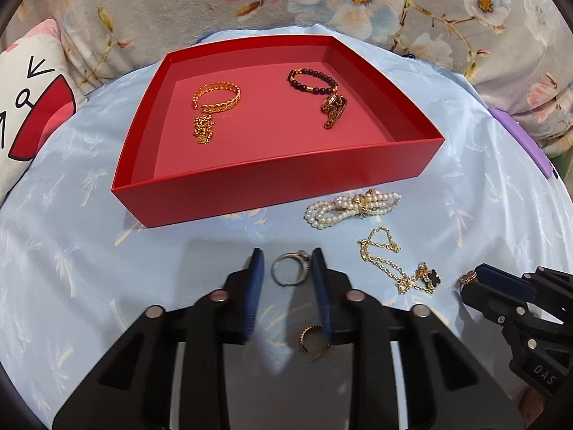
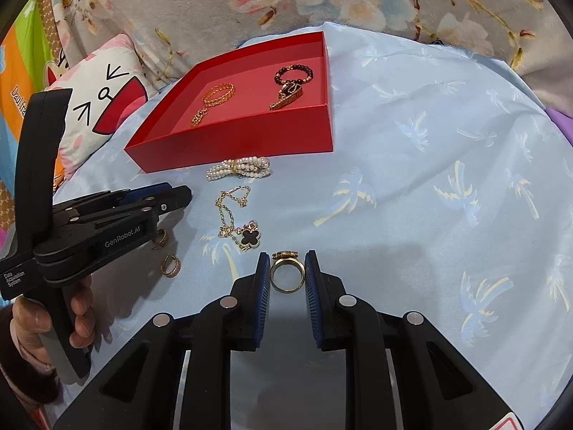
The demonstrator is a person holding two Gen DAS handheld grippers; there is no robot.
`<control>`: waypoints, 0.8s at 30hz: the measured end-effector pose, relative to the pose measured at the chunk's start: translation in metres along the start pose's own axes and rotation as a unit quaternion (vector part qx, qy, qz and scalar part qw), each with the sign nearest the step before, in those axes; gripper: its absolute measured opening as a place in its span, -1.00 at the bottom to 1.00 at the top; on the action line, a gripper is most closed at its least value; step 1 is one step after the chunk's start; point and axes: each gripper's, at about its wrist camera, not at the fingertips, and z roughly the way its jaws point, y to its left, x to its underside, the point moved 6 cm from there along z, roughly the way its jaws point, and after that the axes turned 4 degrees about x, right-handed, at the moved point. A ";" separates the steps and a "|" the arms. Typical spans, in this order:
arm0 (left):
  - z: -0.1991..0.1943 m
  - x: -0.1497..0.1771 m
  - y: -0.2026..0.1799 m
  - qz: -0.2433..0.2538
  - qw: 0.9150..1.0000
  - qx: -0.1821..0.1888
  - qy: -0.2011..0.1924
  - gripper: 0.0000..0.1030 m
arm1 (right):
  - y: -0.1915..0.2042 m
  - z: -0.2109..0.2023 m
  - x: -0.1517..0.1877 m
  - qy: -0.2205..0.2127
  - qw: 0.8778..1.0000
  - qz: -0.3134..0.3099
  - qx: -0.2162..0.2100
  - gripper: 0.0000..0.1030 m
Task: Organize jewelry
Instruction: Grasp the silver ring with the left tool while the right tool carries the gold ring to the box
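Jaws of left gripper [image 1: 287, 272] flank silver ring [image 1: 289, 271] w/o clear contact, on bed sheet [image 1: 107, 251] near red box [image 1: 279, 186] front wall. Right gripper [image 2: 287, 273] jaws pinch gold ring [image 2: 287, 275]; next: lift, carry into box.

Red box [image 1: 279, 182] with pink floor, pale blue cloth [image 2: 429, 179] with palm-tree print, grey floral bedding [image 1: 250, 0], white pearl strand [image 1: 352, 208], gold chain [image 2: 232, 222] with black clover charm.
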 end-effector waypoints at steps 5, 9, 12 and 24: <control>-0.002 0.002 -0.003 0.004 1.000 0.002 -0.001 -0.60 | 0.000 0.000 0.000 -0.001 1.000 0.000 0.001 -0.63; -0.006 0.005 -0.005 0.004 1.000 0.003 -0.003 -0.60 | 0.000 -0.003 -0.001 -0.007 1.000 0.000 0.000 -0.63; -0.014 0.006 -0.007 0.006 1.000 0.007 -0.004 -0.60 | 0.001 -0.009 -0.007 -0.016 1.000 0.001 -0.006 -0.63; -0.071 -0.052 0.015 0.005 0.996 -0.021 -0.085 -0.60 | 0.012 -0.033 -0.090 -0.079 0.996 -0.020 -0.017 -0.63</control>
